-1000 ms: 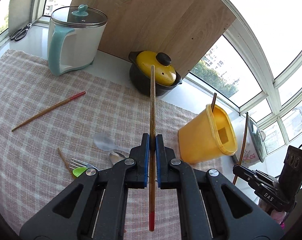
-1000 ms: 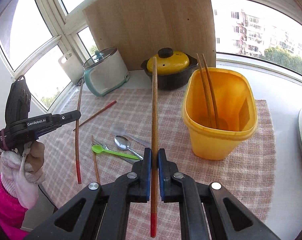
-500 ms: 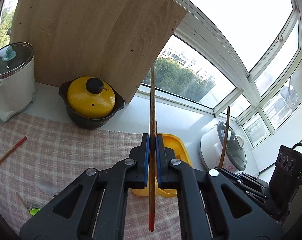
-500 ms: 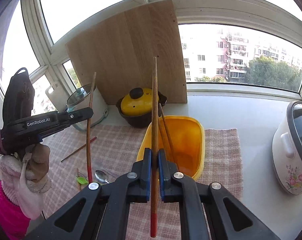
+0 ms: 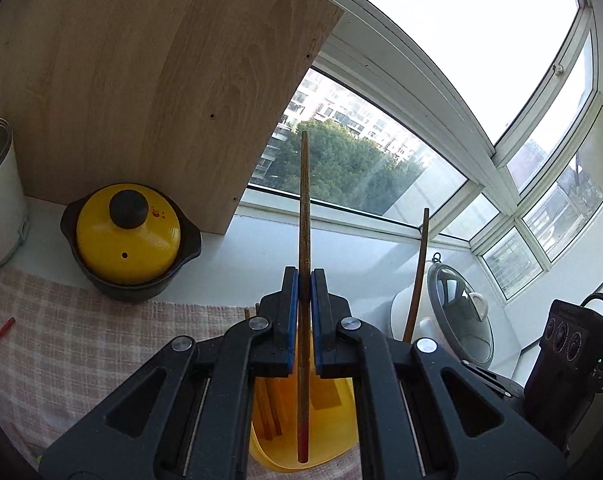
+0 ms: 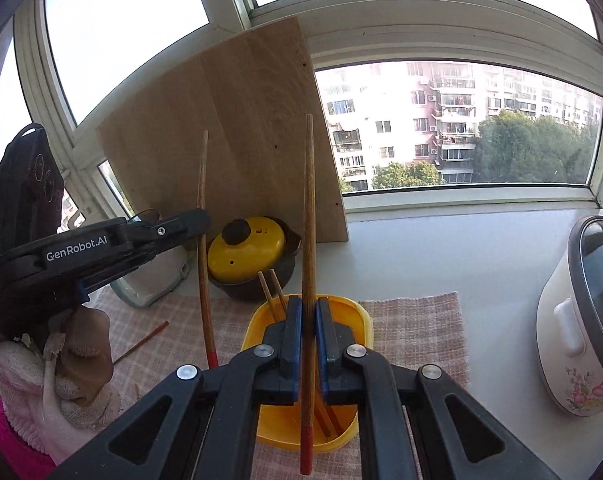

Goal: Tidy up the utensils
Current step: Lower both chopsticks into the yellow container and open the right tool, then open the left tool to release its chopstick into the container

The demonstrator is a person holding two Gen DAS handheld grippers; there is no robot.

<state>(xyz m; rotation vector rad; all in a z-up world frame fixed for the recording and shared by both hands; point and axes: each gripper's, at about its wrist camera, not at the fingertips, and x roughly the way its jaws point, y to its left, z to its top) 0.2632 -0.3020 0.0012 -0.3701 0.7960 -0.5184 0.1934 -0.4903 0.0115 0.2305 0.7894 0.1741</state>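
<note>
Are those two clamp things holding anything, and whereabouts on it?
Yes. The left gripper pinches a chopstick partway up from its red end; the right gripper holds another chopstick likewise.

A white bench (image 6: pixel 461 248) is carrying a checked cloth (image 6: pixel 417 320) with a yellow bin (image 6: pixel 341 436) and a loose chopstick (image 6: pixel 141 342) lying on it, while a black pot (image 6: pixel 257 284), a leaning wooden board (image 6: pixel 237 140) and a flowered cooker (image 6: pixel 569 360) are sitting alongside.

White lettering reading "GenRobot.AI" runs along the black side of the left tool (image 6: pixel 199 218), seen from the right wrist view. No other text, number or sign is legible in either view.
</note>
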